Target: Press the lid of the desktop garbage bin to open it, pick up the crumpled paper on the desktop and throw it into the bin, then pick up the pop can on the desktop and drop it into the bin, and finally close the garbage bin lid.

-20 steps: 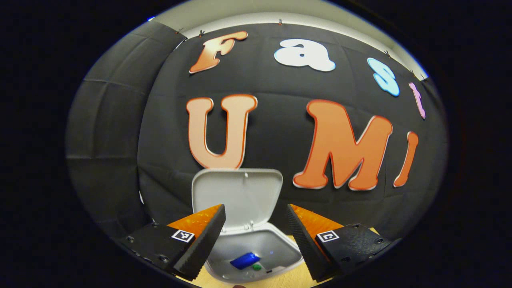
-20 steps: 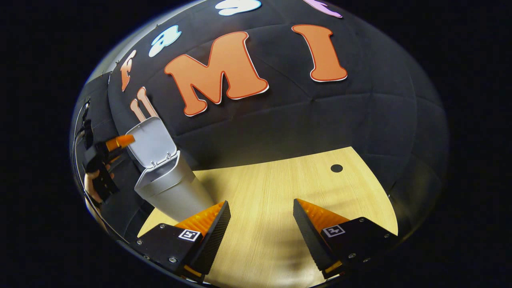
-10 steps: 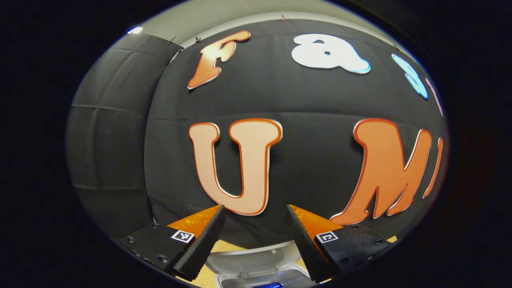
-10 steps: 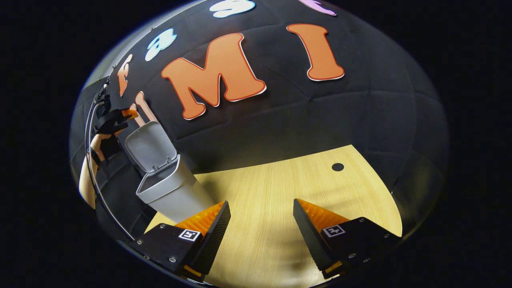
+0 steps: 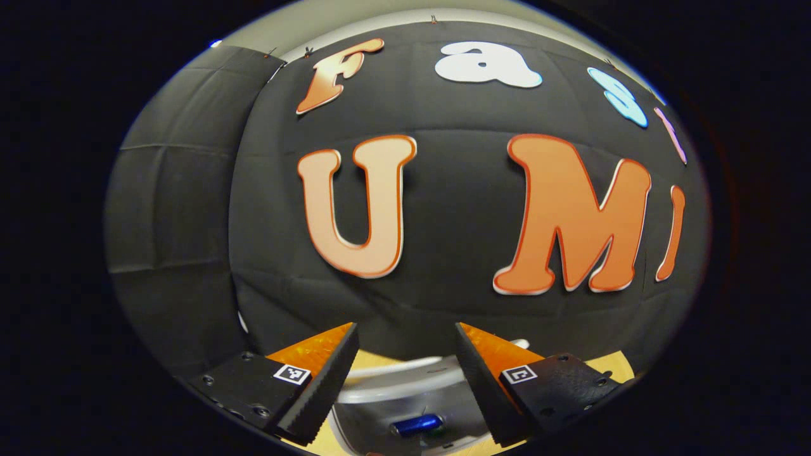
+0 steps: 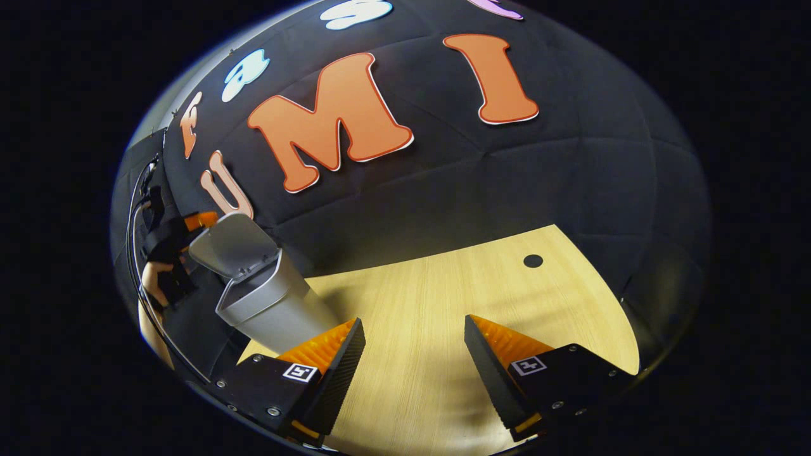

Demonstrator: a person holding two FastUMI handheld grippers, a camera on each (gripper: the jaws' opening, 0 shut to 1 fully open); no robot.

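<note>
Bin lid (image 6: 231, 244) is half lowered over the bin (image 6: 269, 307) at the desk's (image 6: 443, 304) left edge, so I'm on the closing step. My left gripper (image 5: 405, 373) is spread, seemingly behind the lid; next I press down. Right gripper (image 6: 415, 361) hovers spread, empty.

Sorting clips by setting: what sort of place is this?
Probably a staged recording booth, not a home: black cloth wall behind a bare wooden desktop, where a grey desktop bin stands with its lid partly lowered.
</note>
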